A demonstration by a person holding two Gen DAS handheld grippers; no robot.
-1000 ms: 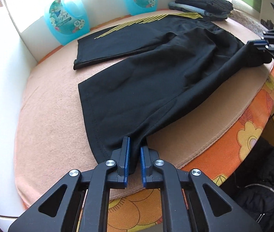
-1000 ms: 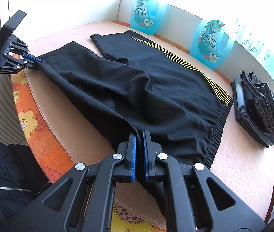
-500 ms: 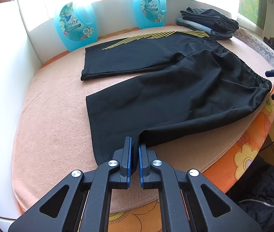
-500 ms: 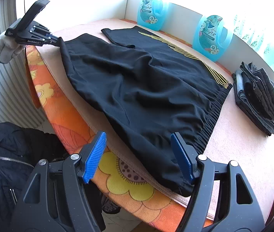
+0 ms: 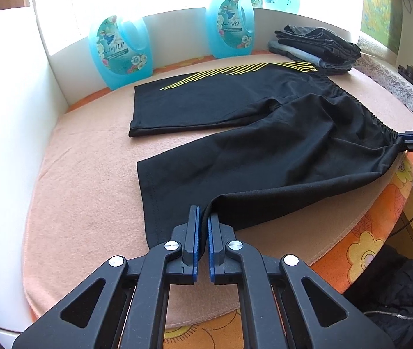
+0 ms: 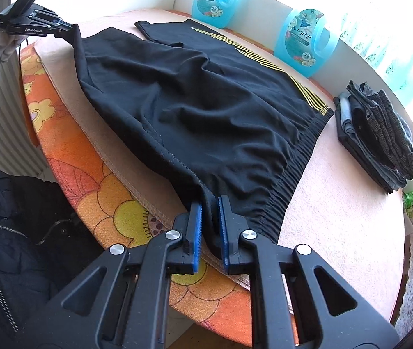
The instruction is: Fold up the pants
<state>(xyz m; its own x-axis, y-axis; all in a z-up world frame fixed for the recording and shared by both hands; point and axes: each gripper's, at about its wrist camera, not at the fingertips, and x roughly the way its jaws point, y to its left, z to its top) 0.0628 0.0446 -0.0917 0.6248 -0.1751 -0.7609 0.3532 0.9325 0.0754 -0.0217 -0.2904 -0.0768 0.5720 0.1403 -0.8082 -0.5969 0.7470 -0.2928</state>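
Note:
Black shorts [image 5: 264, 145] with yellow stripes lie spread on a peach blanket [image 5: 84, 180], both legs pointing left in the left wrist view. My left gripper [image 5: 202, 232] is shut on the hem corner of the near leg. My right gripper [image 6: 209, 226] is shut on the near end of the waistband [image 6: 287, 180], and it shows at the right edge of the left wrist view [image 5: 410, 139]. The near side seam is stretched taut between the two grippers. The left gripper also shows in the right wrist view [image 6: 66, 27], held by a gloved hand.
Two blue detergent bottles [image 5: 120, 49] [image 5: 231, 26] stand against the white back wall. A stack of folded dark jeans [image 5: 317, 48] lies at the back right, also in the right wrist view [image 6: 378, 133]. An orange flowered cover [image 6: 95, 180] hangs over the front edge. A black jacket [image 6: 8, 232] lies below.
My right gripper was shut on the waistband, opened and drew back, and is now shut on the waistband corner again. My left gripper kept its hold on the leg hem.

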